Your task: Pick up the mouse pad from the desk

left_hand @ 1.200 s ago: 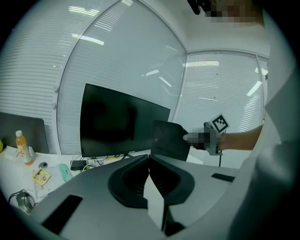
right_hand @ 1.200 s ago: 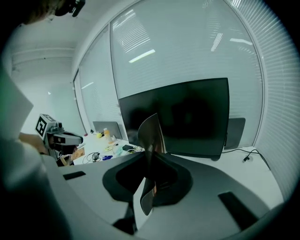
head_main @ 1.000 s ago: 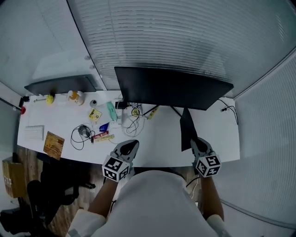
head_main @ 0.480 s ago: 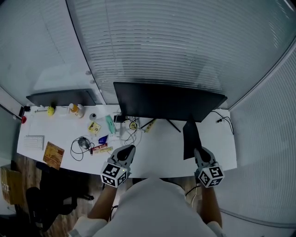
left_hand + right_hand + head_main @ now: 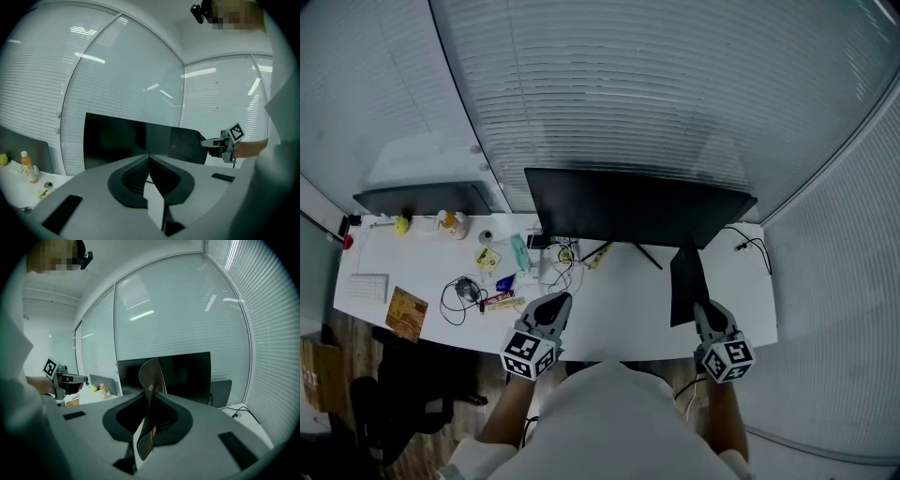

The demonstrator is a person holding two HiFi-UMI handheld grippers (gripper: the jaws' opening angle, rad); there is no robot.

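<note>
While the right gripper [image 5: 705,317] pinches the pad [image 5: 685,277] by its near end, its length runs toward the monitor [image 5: 637,206]; left gripper [image 5: 555,307] closed, empty.

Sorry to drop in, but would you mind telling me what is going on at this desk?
A person stands at a white desk with a gripper in each hand. The right gripper is clamped on the edge of the dark mouse pad, which stands upright in front of the monitor and appears clear of the desktop. The left gripper is shut and empty, near the desk's front edge.
</note>
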